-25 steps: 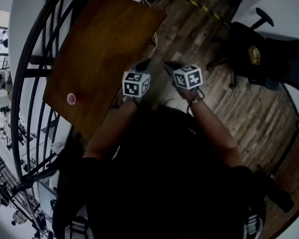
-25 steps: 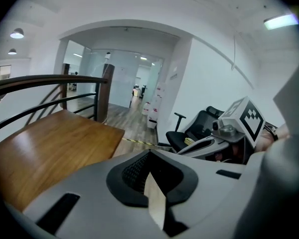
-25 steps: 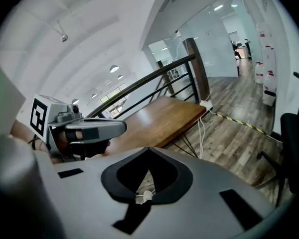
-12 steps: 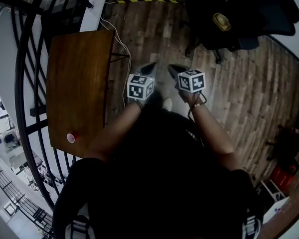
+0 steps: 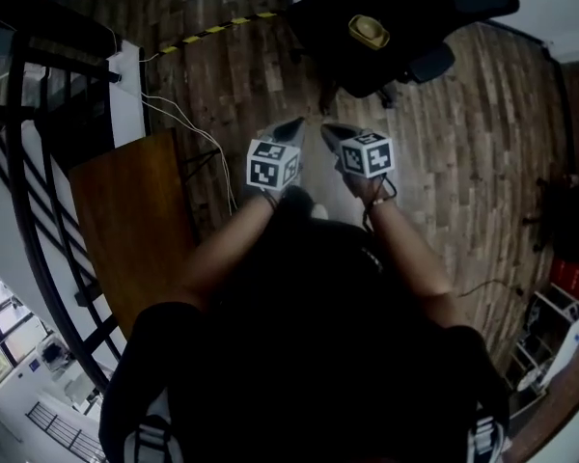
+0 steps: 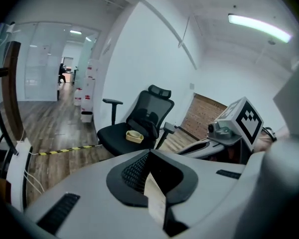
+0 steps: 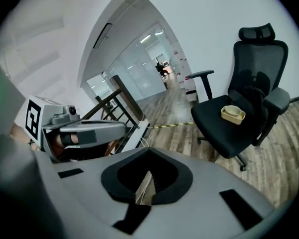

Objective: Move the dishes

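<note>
Left gripper view first: the left gripper (image 6: 149,156) is clenched, both jaws pressed together to a point with nothing between them. Same deal on the right gripper (image 7: 149,153), jaws closed tight and empty.

From the head view the two sit side by side in front of the person, close but not touching. Their marker cubes (image 5: 273,165) face up, and both grippers aim out over the wood floor (image 5: 463,143).

Straight ahead of them is a black office chair (image 5: 338,51). The dish (image 5: 370,31), a pale yellow bowl-looking thing, sits on the seat toward its back edge, right by the backrest. It's well apart from both grippers.

A strip of yellow-and-black tape (image 5: 212,29) runs across the floor left of the chair, and white cables (image 5: 188,123) trail nearby. A brown wooden table (image 5: 135,220) sits at the left beside a dark railing (image 5: 53,29).
</note>
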{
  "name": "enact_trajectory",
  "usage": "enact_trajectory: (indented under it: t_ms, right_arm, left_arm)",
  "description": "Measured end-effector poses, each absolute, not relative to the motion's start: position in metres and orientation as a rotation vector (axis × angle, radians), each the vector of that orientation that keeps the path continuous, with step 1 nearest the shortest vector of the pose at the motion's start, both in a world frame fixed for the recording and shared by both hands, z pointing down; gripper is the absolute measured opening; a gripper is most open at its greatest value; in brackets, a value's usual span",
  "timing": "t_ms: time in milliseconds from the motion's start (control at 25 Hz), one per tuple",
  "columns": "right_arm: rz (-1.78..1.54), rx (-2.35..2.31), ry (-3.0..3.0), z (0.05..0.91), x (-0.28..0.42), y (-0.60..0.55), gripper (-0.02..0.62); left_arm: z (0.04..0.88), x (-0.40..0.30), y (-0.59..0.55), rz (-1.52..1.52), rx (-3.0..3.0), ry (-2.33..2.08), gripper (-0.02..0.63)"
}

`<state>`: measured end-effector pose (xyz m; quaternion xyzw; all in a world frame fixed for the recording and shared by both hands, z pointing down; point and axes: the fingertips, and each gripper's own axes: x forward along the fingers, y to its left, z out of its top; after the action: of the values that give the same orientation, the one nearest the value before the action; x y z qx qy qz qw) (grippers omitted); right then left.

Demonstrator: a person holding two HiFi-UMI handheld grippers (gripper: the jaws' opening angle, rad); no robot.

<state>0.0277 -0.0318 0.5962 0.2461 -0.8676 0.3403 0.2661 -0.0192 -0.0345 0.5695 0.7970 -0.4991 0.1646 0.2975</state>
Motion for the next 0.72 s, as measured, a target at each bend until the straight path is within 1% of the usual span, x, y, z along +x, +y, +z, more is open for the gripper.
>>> enact_trajectory:
  t_ms: [200,480,720]
  right_arm:
    - [0.915,0.783,-2.357,0.576,0.031,-0.081,0.011]
    - [0.924,0.898,-2.333,0.575,0.065,-0.130,0.011]
    - [0.881,0.838,-2.380,0.570,0.112,-0.184,0.011]
  left_arm:
    - [0.558,-0.007,-0.085,0.474,2.220,-1.226,-0.005]
    - [0.564,0.019,-0.138,0.501,2.269,-1.146,-0.005]
    - [0.562,0.077,-0.190,0.523,2.273,-1.173,-0.005]
